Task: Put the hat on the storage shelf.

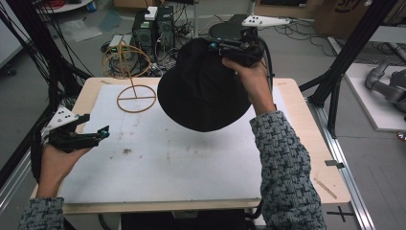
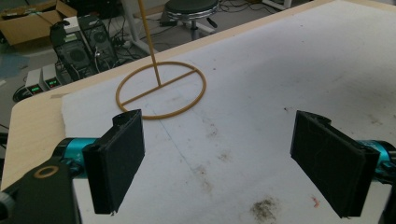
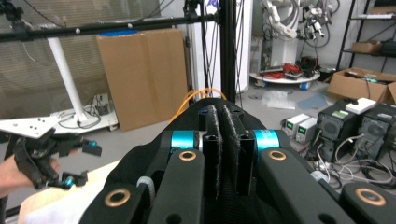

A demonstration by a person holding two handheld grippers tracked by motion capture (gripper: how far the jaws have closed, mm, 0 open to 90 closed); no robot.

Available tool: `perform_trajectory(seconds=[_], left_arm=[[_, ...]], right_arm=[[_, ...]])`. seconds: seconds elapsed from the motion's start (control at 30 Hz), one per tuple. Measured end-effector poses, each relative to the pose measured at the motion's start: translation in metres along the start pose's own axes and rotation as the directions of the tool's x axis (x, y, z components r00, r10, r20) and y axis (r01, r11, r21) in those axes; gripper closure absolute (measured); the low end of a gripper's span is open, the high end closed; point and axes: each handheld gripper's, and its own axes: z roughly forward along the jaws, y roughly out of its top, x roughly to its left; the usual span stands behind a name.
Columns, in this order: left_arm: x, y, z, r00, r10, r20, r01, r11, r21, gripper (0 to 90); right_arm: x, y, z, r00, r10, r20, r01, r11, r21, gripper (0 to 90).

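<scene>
A black bucket hat (image 1: 203,91) hangs in the air over the far middle of the table, its brim drooping toward the mat. My right gripper (image 1: 213,45) is shut on the hat's top edge, with the fabric (image 3: 140,158) pinched between the pads (image 3: 212,140). A tan wire stand (image 1: 137,97) with a ring base, an upright post and a ring top stands at the far left of the mat, just left of the hat. My left gripper (image 1: 95,124) hovers at the table's left edge, open and holding nothing. In its own view the left gripper (image 2: 219,121) faces the stand's base (image 2: 161,115).
A white stained mat (image 1: 158,163) covers the wooden table (image 1: 306,143). Computer towers (image 1: 153,26) and cables lie on the floor beyond the far edge, beside a black stool (image 2: 191,7). Black frame posts (image 1: 344,57) rise at the right.
</scene>
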Motion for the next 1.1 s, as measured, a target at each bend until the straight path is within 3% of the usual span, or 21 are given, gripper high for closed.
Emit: perform_trajectory(seconds=[0.2,0.3,0.53,0.73,1.1], left_arm=[[-0.002,-0.002,0.001,1.0000,0.000,0.005,0.000,1.0000,0.006,18.0],[-0.003,-0.002,0.001,1.0000,-0.001,0.007,0.001,1.0000,0.003,18.0],[-0.006,-0.002,0.000,0.9999,-0.002,0.013,0.002,1.0000,-0.001,18.0],[-0.007,-0.002,-0.002,0.9998,0.008,0.016,-0.008,1.0000,0.002,18.0],[-0.010,-0.004,-0.008,0.9998,0.009,0.016,-0.009,1.0000,-0.001,18.0]], right_arm=[[-0.021,0.014,0.004,0.9987,0.016,-0.048,-0.017,0.999,-0.035,86.8],[-0.030,0.021,0.009,0.9985,0.035,-0.042,-0.036,0.999,-0.021,86.7],[-0.040,0.040,0.026,0.9969,0.046,-0.064,-0.050,0.997,-0.061,86.9],[-0.037,0.056,0.052,0.9966,0.047,-0.067,-0.051,0.997,-0.057,87.0],[-0.031,0.065,0.103,0.9889,0.107,-0.103,-0.121,0.982,-0.144,87.2]])
